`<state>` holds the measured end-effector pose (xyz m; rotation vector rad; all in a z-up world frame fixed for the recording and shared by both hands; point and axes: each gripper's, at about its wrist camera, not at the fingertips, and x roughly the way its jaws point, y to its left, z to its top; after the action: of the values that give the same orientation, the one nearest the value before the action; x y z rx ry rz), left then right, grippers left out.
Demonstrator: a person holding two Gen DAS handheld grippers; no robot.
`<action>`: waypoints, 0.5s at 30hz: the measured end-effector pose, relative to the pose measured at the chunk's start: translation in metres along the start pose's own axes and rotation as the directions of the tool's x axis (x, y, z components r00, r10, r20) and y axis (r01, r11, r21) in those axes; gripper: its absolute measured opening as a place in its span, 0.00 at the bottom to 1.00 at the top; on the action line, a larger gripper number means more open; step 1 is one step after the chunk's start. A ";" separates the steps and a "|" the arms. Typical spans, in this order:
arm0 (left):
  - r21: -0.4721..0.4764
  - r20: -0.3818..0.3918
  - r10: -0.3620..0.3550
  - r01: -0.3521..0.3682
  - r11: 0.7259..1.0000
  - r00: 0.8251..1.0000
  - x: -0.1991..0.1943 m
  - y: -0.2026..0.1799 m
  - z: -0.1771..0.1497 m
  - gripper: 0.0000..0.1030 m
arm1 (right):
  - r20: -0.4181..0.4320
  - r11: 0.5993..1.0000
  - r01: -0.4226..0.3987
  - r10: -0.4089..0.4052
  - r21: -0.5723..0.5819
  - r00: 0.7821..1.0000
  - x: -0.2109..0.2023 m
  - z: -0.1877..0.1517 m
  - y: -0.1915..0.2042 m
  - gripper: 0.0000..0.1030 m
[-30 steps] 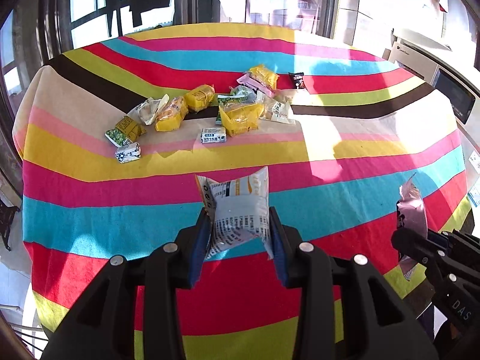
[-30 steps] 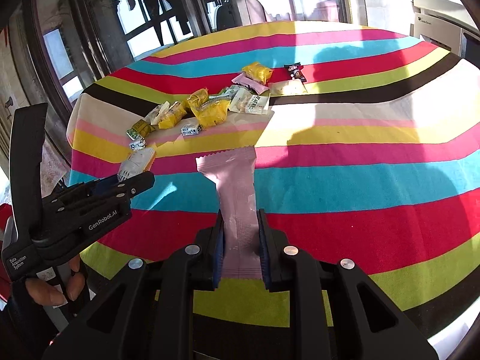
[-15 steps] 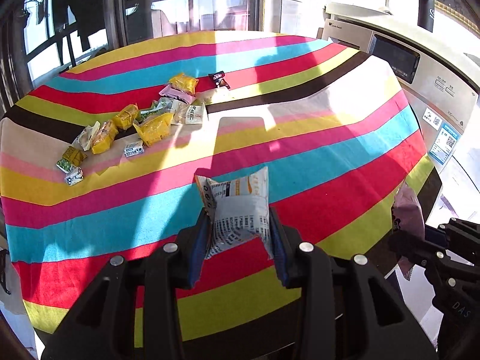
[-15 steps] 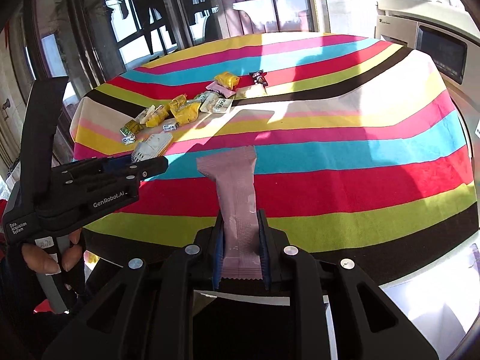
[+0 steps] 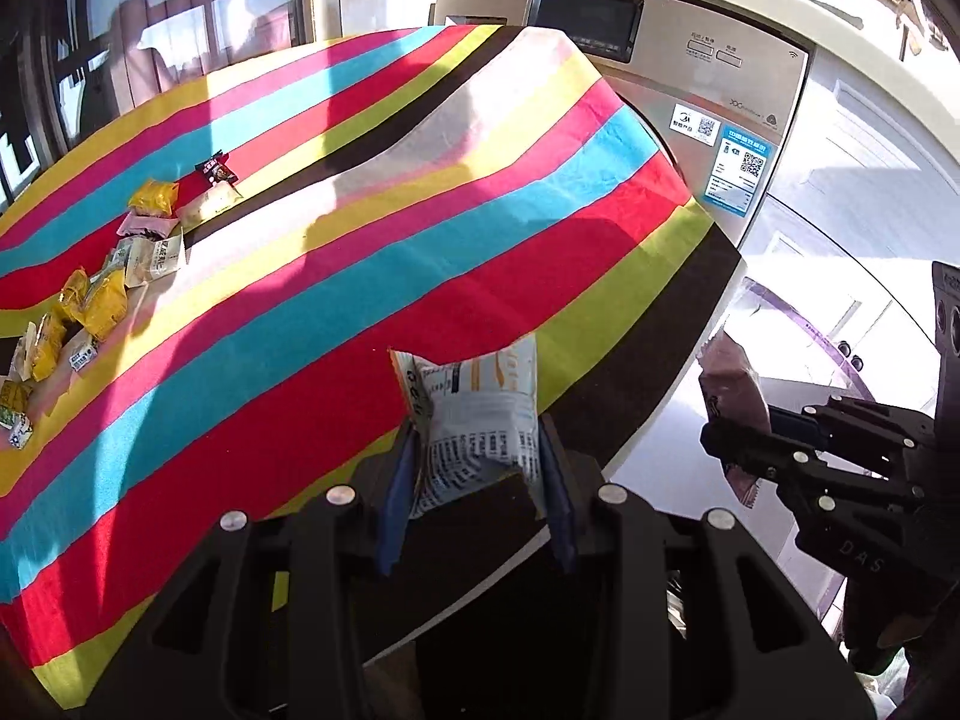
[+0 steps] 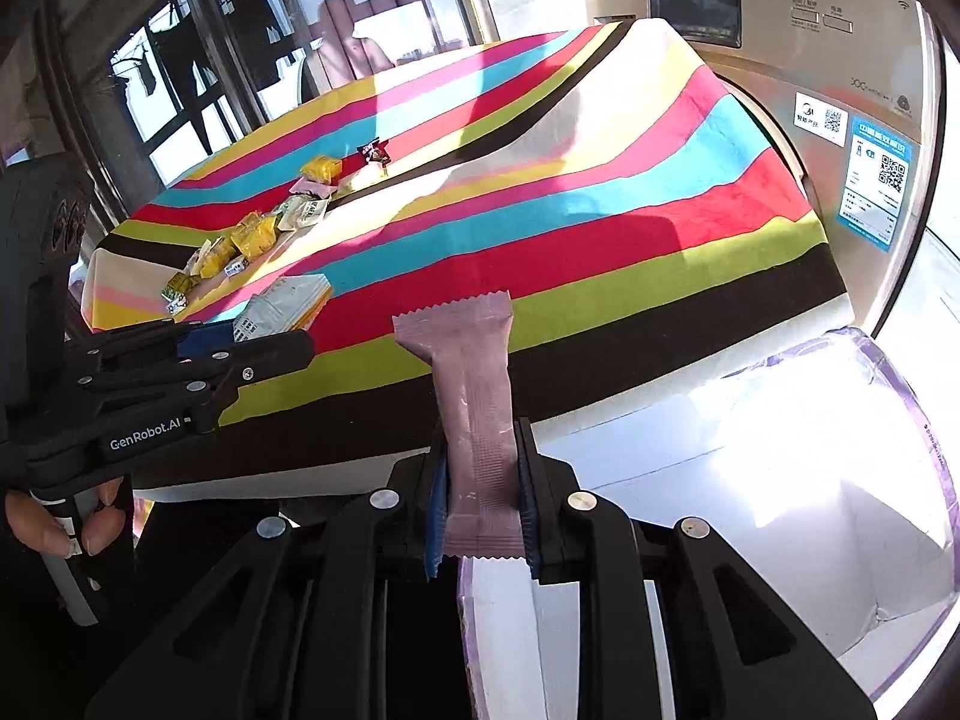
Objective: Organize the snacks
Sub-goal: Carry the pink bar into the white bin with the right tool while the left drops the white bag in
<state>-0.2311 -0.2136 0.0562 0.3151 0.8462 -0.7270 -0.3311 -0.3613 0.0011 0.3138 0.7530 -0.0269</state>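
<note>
My left gripper [image 5: 477,468] is shut on a white snack packet with blue and orange print [image 5: 477,414], held off the near edge of the striped table [image 5: 336,276]. My right gripper [image 6: 480,480] is shut on a long pink snack packet [image 6: 474,402], held over the rim of a clear purple-edged bin [image 6: 924,438] beside the table. Each gripper shows in the other's view: the right one [image 5: 744,426] at the right, the left one [image 6: 282,342] at the left. Several loose snacks [image 5: 102,300] lie in a row on the table's far left side.
A washing machine [image 5: 708,90] stands just behind the table's right end. Windows run along the far side. The bin's white inside [image 6: 810,516] sits low at the right, below the table edge. My hand [image 6: 54,522] holds the left gripper's handle.
Both grippers have swung right and pulled back off the table with their packets. The snack row has slid to the far left and the washing machine and the bin have come into view.
</note>
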 end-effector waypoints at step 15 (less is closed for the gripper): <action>0.291 -0.073 -0.265 0.274 0.916 0.962 0.019 -0.133 0.003 0.41 | -0.025 0.961 0.227 -0.226 0.156 0.974 -0.030 -0.032 -0.083 0.20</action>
<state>-0.3133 -0.3194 0.0471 0.4874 0.8183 -1.1163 -0.3852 -0.4336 -0.0227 0.3778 0.7922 -0.3035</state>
